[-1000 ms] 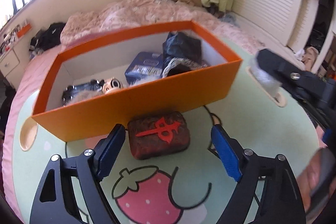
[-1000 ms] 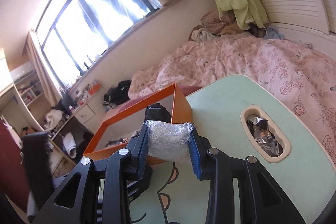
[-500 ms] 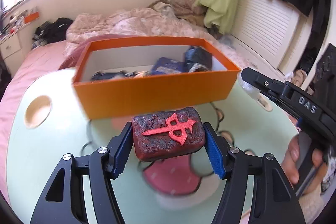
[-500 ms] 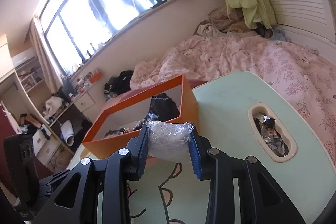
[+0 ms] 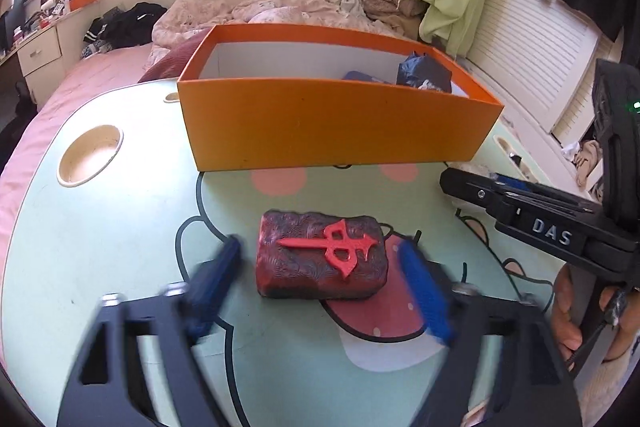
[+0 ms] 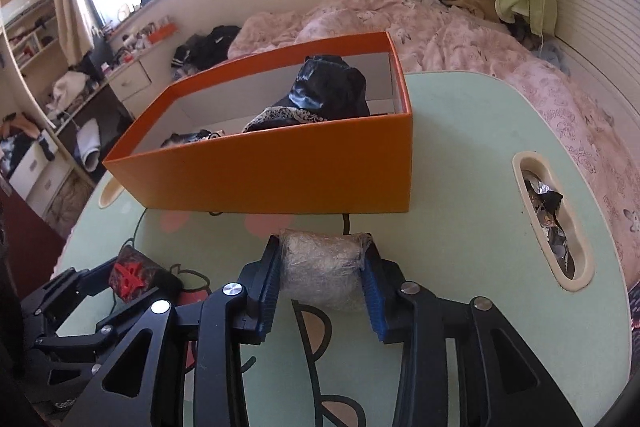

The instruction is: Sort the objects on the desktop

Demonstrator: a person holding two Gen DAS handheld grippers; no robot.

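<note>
A dark red block with a bright red symbol (image 5: 322,253) lies flat on the pale green table (image 5: 120,227), in front of the orange box (image 5: 328,123). My left gripper (image 5: 320,247) straddles the block. Its jaws are opening, blurred, with a gap on each side. In the right wrist view my right gripper (image 6: 322,269) is low over the table just before the orange box (image 6: 280,179), around a silvery wrapped bundle (image 6: 322,267). These jaws are opening too, but both pads still touch the bundle. The red block (image 6: 130,277) shows at lower left.
The box holds a dark crumpled bag (image 6: 328,91) and a blue packet (image 5: 360,77). The table has a round cup hole (image 5: 90,155) and an oblong slot with foil scraps (image 6: 548,219). A hand (image 5: 568,311) holds the right tool. A bed lies behind.
My left gripper closed on the red block and lifted it, then set it down farther from the box and spread its jaws. My right gripper sank to the table with the bundle.
</note>
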